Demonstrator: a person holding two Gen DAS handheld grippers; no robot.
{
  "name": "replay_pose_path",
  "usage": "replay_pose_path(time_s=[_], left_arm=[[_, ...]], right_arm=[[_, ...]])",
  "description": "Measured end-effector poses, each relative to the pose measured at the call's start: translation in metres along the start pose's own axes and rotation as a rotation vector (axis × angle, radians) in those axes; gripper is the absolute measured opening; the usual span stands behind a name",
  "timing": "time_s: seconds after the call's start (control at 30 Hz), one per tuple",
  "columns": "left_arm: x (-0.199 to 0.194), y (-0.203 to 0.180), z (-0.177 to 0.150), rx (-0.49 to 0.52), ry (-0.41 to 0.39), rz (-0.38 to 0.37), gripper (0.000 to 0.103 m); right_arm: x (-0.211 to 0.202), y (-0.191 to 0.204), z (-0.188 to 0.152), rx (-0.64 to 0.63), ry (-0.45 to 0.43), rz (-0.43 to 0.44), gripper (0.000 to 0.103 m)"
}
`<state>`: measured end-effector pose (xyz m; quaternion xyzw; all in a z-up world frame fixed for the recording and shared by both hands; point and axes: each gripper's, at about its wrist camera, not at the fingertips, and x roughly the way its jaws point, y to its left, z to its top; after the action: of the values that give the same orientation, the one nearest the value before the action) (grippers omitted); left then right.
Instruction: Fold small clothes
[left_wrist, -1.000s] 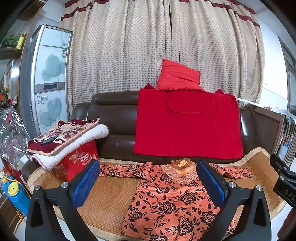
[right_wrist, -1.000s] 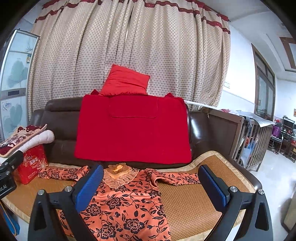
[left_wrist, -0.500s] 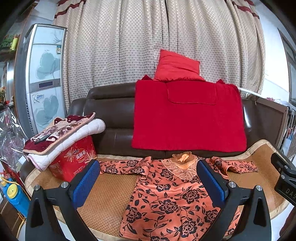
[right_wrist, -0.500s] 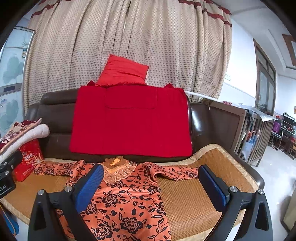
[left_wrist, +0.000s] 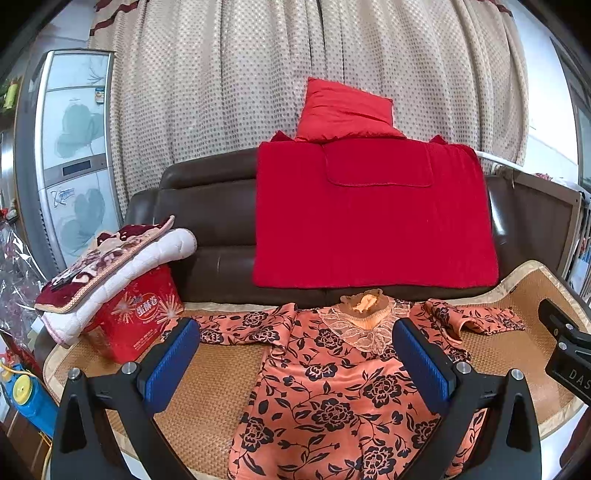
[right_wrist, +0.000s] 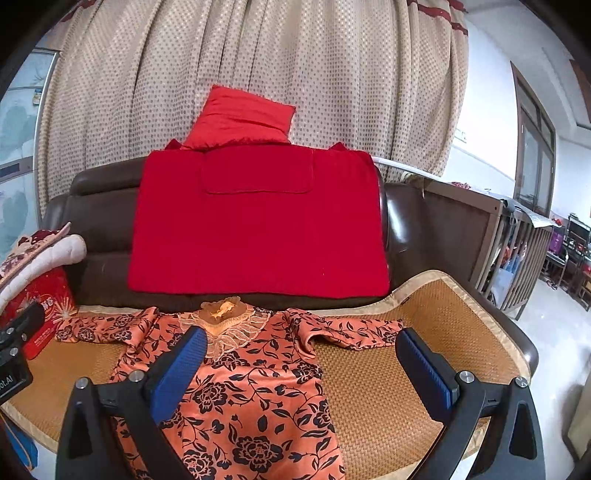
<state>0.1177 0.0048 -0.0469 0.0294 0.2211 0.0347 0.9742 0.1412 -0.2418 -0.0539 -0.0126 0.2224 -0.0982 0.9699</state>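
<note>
A small orange floral top (left_wrist: 332, 387) is laid face up on a woven mat (left_wrist: 207, 384) covering the seat of a brown sofa (left_wrist: 210, 221), collar toward the backrest and hem toward the front edge. It is spread flat, which suits folding: the body is smooth and both sleeves are stretched out sideways, so each can be taken separately. The left sleeve (left_wrist: 240, 326) runs toward a red box (left_wrist: 136, 317), on which folded quilts (left_wrist: 110, 262) are stacked; the sleeve end is near the box, though contact cannot be judged. The right sleeve (right_wrist: 354, 330) is slightly bunched at the shoulder and lies on bare mat.

The left gripper (left_wrist: 295, 354) is held above the top's left half with its jaws spread wide and nothing between them. The right gripper (right_wrist: 299, 365) is held likewise, jaws apart and empty, over the right shoulder and sleeve. Each is thus lined up with its own side, seemingly so that the two sleeves can be pinched and brought inward. No fold is made yet; the task appears to be at its start.

A red blanket (right_wrist: 258, 221) and cushion (right_wrist: 240, 118) are draped on the backrest, clear of the work.
</note>
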Motion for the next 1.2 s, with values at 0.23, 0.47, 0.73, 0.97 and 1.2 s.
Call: replay_pose_path(time_s=[0.23, 0.47, 0.73, 0.97, 1.2], left_arm=[[0.018, -0.005, 0.003, 0.003, 0.019, 0.003, 0.103], [0.024, -0.009, 0.003, 0.005, 0.023, -0.005, 0.103], [0.085, -0.024, -0.02, 0.082, 0.103, 0.017, 0.103], [0.197, -0.054, -0.073, 0.146, 0.284, 0.08, 0.103], [0.249, -0.096, -0.099, 0.188, 0.274, 0.106, 0.103]], right_arm=[[0.022, -0.002, 0.003, 0.004, 0.022, -0.006, 0.103], [0.028, -0.002, 0.004, 0.011, 0.029, -0.01, 0.103], [0.064, -0.041, -0.013, 0.105, 0.074, 0.122, 0.103], [0.175, -0.196, -0.062, 0.421, 0.216, 0.097, 0.103], [0.291, -0.278, -0.087, 0.735, 0.384, 0.179, 0.095]])
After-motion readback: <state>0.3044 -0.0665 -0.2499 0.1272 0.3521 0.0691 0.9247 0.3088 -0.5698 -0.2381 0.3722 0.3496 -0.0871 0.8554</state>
